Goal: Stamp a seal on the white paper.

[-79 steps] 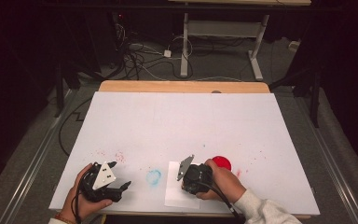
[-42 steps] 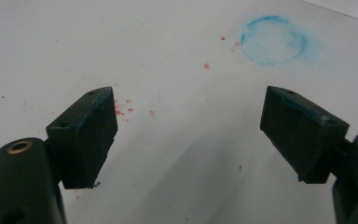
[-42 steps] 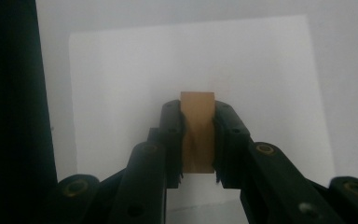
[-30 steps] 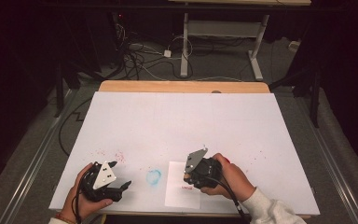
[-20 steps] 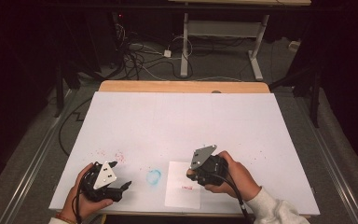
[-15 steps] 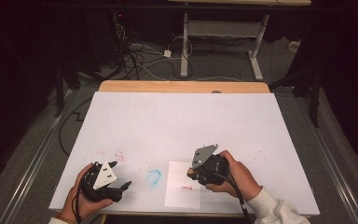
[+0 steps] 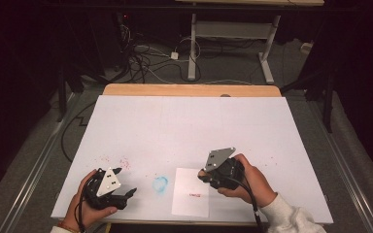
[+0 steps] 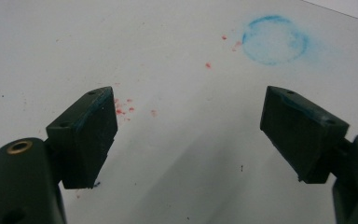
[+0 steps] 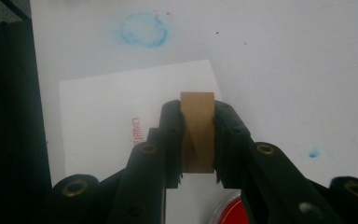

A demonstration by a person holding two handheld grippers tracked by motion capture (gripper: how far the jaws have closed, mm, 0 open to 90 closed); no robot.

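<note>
A white sheet of paper point(image 7: 190, 191) lies near the table's front edge and bears a small red stamped print point(image 7: 194, 195). My right gripper point(image 7: 205, 176) hovers at the sheet's right edge, shut on a brown wooden stamp block point(image 9: 197, 130). In the right gripper view the block stands upright between the jaws above the paper point(image 9: 102, 112), just right of the red print point(image 9: 135, 128). A red ink pad point(image 9: 226, 212) peeks out beneath the gripper. My left gripper point(image 7: 125, 180) rests at the front left, open, with bare table between its jaws point(image 8: 186, 100).
A blue ring-shaped smudge point(image 7: 160, 184) marks the white table top point(image 7: 189, 126) between the two grippers, also as the blue ring point(image 8: 274, 39) ahead of the left jaws. Red specks point(image 7: 125, 162) dot the surface near the left gripper. A wooden strip point(image 7: 189, 90) edges the far side.
My right gripper, holding the stamp, has lifted off the paper and shifted right, uncovering a red print. The hand now covers the red ink pad. The left gripper has stayed put.
</note>
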